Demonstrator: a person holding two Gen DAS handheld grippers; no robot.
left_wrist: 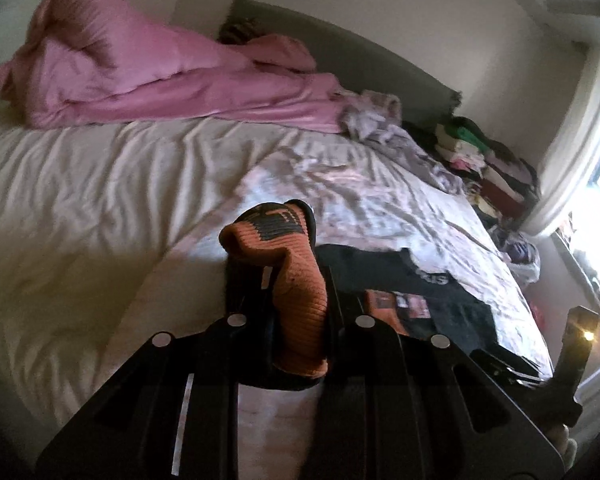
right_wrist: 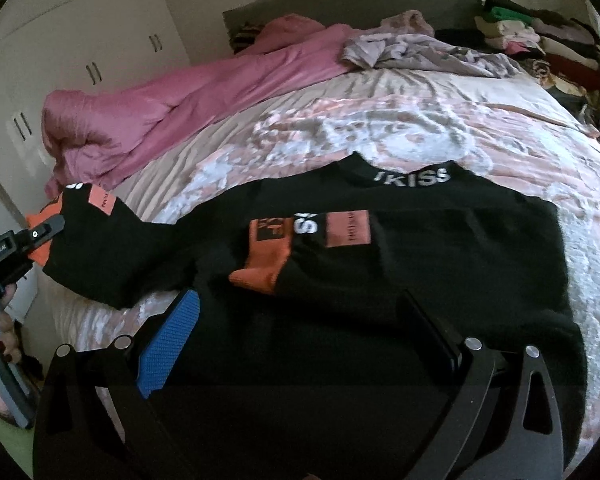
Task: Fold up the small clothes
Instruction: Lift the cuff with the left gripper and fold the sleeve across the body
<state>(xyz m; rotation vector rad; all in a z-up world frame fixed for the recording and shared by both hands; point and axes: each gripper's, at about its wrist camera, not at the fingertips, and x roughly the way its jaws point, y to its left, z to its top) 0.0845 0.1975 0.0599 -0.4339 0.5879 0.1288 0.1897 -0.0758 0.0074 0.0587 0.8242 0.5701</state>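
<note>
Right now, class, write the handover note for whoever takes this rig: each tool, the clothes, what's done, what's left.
Left tool: shut on the orange cuff of the black top's left sleeve, lifted off the bed.
Right tool: open, empty, over the hem.
Black top: spread flat, collar toward the headboard; the other sleeve already lies across the chest.
Left: lay the held sleeve across, then fold the body.

A wide bed with a rumpled pink-and-white patterned cover carried it all. Across its near half lay a black garment with orange patches and white lettering, spread flat. Along the far left side sprawled a bunched pink satin duvet. Near the dark headboard sat a crumpled lilac-grey cloth, and just beside it, at the right corner, a stack of folded clothes.
</note>
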